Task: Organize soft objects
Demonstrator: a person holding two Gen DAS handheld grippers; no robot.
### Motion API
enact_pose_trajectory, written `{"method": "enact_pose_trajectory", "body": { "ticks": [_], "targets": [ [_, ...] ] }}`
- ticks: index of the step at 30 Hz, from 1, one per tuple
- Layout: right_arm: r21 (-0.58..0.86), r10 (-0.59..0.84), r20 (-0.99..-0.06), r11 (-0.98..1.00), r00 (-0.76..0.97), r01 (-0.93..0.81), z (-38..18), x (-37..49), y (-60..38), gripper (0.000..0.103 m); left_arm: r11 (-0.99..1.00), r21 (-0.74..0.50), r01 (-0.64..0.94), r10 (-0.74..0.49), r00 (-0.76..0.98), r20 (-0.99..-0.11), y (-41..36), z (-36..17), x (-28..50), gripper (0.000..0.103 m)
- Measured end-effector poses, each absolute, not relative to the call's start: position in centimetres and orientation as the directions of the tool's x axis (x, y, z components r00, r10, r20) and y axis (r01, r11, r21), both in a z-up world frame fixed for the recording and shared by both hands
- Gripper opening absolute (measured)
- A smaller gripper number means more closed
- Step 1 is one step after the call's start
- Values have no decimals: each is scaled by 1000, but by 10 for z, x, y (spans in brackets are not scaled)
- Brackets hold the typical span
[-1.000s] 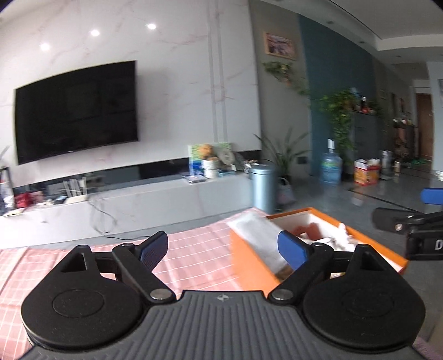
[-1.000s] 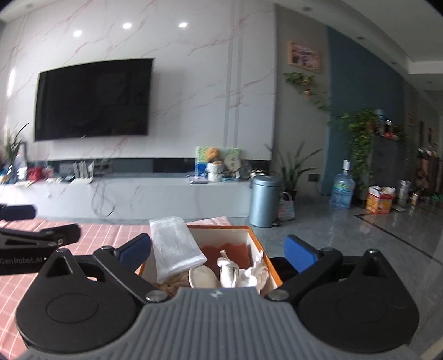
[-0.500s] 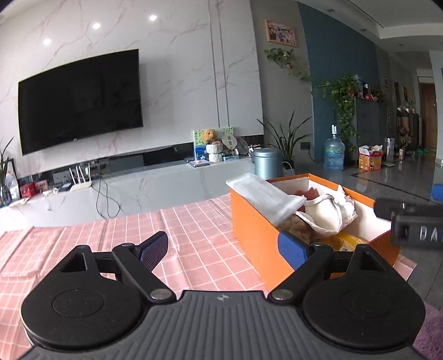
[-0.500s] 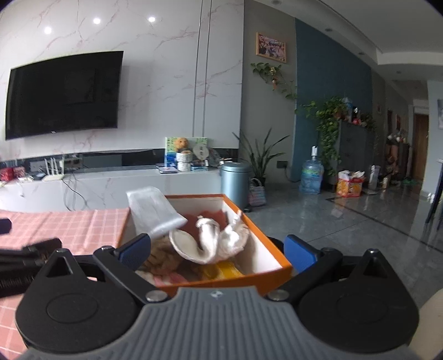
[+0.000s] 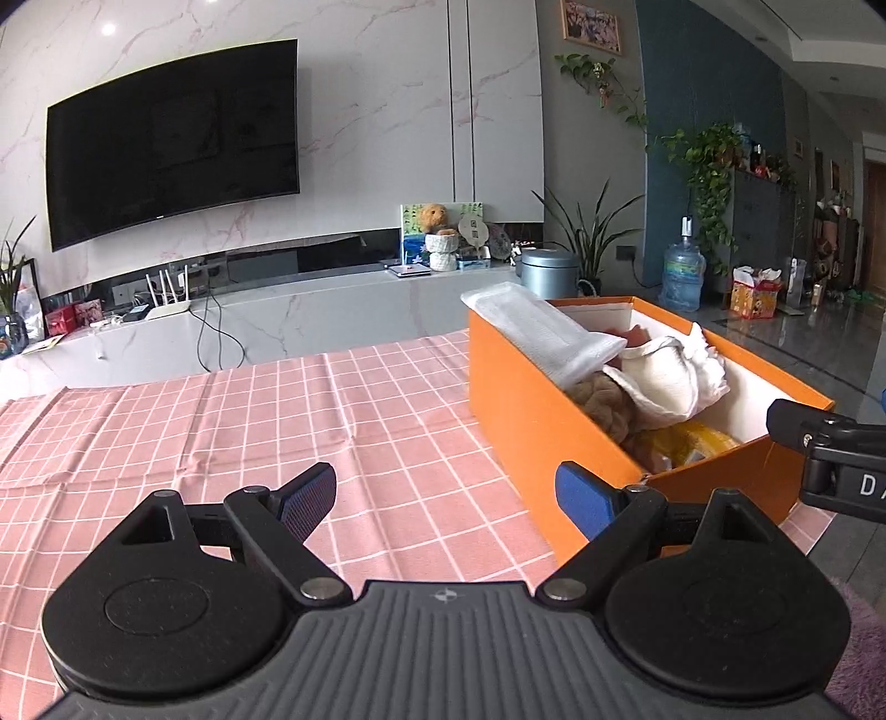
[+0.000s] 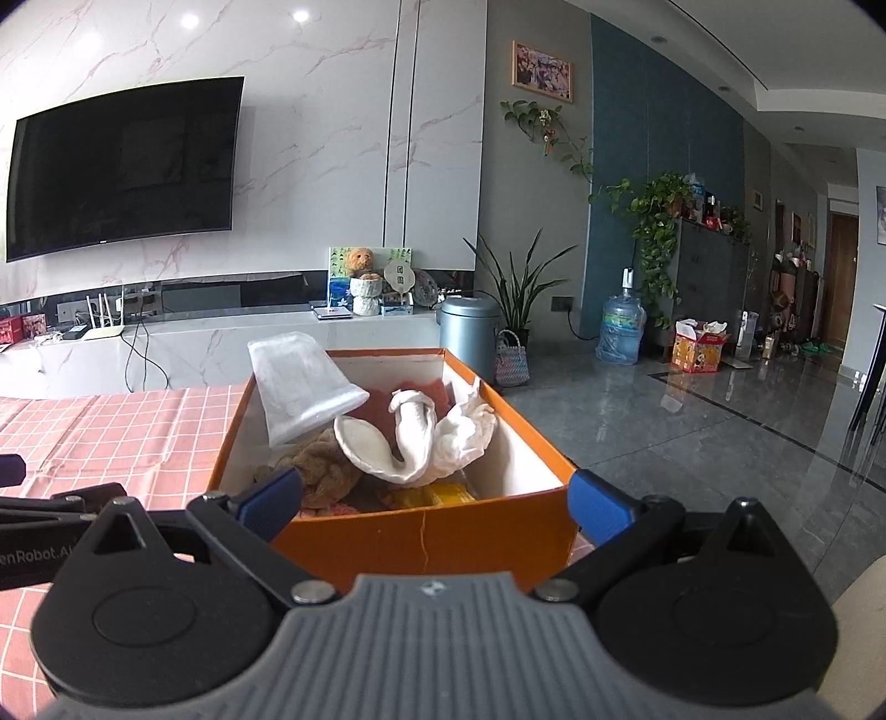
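Matt orange cardboard box [image 6: 421, 540] holds white cloth [image 6: 412, 443] and brown knit [image 6: 324, 468]; pink checked tablecloth [image 5: 277, 421], glossy floor tiles [image 6: 692, 421]

- Both wrist views are bright and sharp, with even daylight that appears to enter from the right.
- Recessed ceiling spots [image 6: 300, 15] glare on the marble wall [image 6: 343, 138].
- The glossy floor [image 6: 692, 421] mirrors light.
- Fisheye curvature bends the television [image 5: 171, 138]; corners vignette black.

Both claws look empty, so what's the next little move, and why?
Probably ease the right gripper, open and empty, forward over the orange box to nudge down the white pouch, which leans out over the box's rim.
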State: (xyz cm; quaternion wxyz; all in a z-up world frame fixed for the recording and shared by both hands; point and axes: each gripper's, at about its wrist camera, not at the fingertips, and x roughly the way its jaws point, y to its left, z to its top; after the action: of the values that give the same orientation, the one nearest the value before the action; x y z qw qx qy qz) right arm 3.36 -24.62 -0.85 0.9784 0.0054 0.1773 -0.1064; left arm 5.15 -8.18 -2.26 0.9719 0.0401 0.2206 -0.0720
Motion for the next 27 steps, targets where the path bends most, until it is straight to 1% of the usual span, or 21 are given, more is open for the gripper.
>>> {"method": "enact_pose_trajectory", "body": {
  "ticks": [27],
  "targets": [
    [-37, -174, -357, 984, 918, 172, -9, 33, -239, 100, 988, 51, 144, -106, 888, -448, -79, -20, 53, 103]
  ]
}}
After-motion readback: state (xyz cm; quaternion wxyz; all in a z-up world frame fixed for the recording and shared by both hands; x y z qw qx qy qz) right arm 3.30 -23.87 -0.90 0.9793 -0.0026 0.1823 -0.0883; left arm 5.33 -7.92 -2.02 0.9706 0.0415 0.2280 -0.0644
